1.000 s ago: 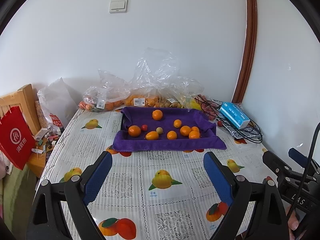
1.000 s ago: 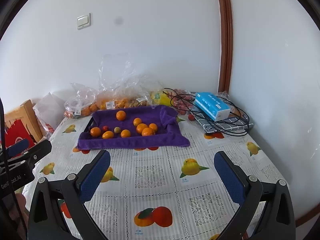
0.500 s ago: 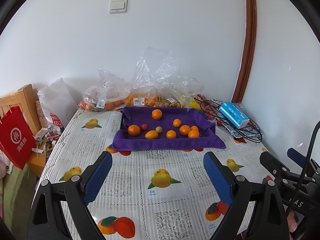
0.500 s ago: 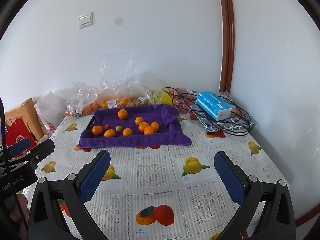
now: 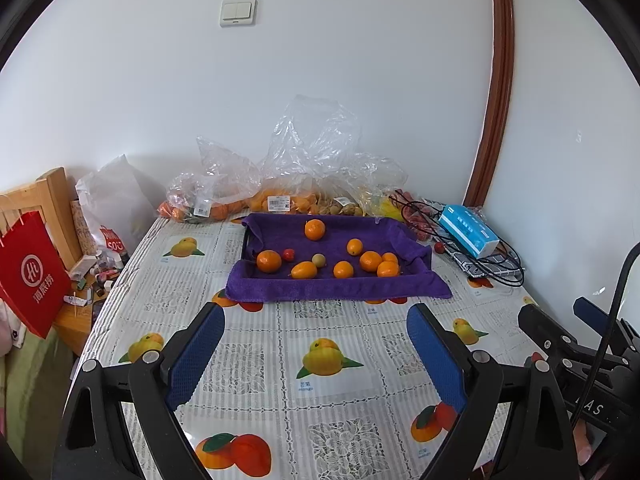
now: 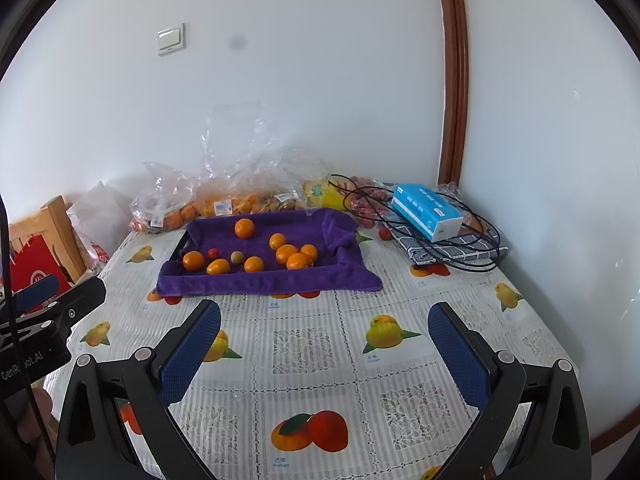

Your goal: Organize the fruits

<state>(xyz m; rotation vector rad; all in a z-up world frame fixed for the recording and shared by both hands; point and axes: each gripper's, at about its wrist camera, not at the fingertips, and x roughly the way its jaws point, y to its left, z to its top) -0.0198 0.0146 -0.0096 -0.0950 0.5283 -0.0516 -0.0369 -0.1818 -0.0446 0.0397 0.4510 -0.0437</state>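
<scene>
A tray lined with a purple towel [image 5: 276, 288] [image 6: 224, 284] sits at the far middle of the table. In it lie several oranges [image 5: 269, 261] [image 6: 193, 261], a small red fruit [image 5: 288, 254] [image 6: 212, 253] and a pale green fruit [image 5: 318, 259] [image 6: 237, 257]. My left gripper [image 5: 316, 356] is open and empty, well short of the tray. My right gripper [image 6: 326, 356] is open and empty, also short of the tray. Each gripper's body shows at the edge of the other's view.
Clear plastic bags of fruit [image 5: 280, 196] [image 6: 240, 200] lie against the wall behind the tray. A blue box [image 5: 468, 232] [image 6: 426, 210] and black cables lie at the right back. A red paper bag [image 5: 32, 276] and wooden furniture stand left of the table. The tablecloth has printed fruit pictures.
Both grippers have drawn back and risen a little; the tray looks slightly farther away. Both stay open. The fruit has not moved.
</scene>
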